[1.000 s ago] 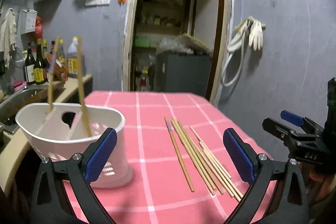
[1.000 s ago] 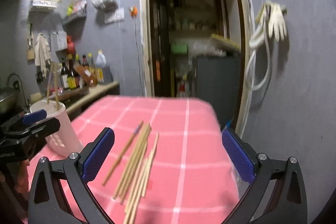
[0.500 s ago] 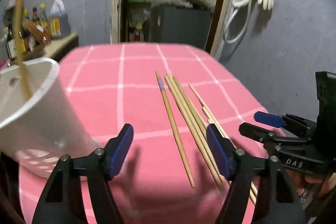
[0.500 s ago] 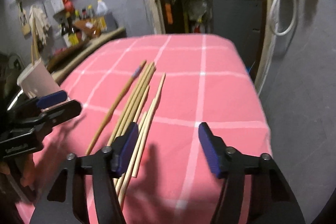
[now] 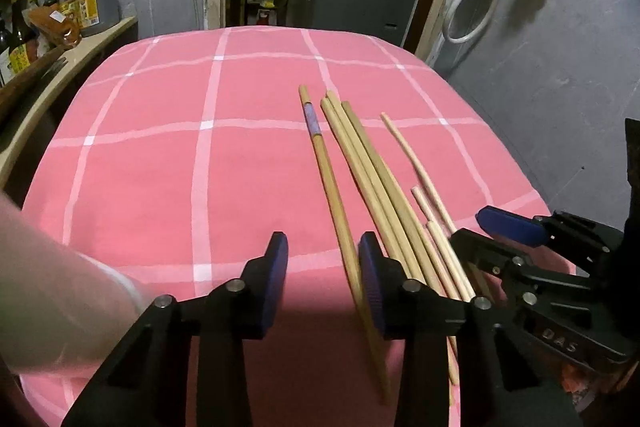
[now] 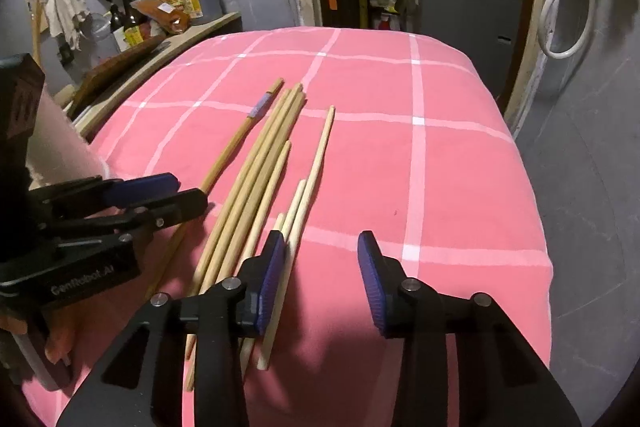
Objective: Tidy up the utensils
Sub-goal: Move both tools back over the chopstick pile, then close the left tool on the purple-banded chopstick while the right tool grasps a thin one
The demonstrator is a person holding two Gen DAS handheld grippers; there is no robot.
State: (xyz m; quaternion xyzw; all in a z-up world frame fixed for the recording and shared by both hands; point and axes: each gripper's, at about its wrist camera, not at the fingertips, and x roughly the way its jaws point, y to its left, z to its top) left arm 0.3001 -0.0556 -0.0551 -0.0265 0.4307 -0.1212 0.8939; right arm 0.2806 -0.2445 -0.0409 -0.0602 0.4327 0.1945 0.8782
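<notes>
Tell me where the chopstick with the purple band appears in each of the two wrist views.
Left wrist: chopstick with the purple band is right of centre, leftmost of the bundle, running down beside the inner face of the right blue pad.
Right wrist: it is left of centre, again leftmost.
Shared landmark: pink checked tablecloth.

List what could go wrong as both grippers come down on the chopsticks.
1. The chopsticks lie bunched and touching, so the right gripper, jaws just narrowed and bare, may pinch several or none.
2. The left gripper, also just narrowed and bare, has the banded chopstick running beside one finger, not between them; it may get pushed aside.
3. The grippers sit close together and could collide.
</notes>
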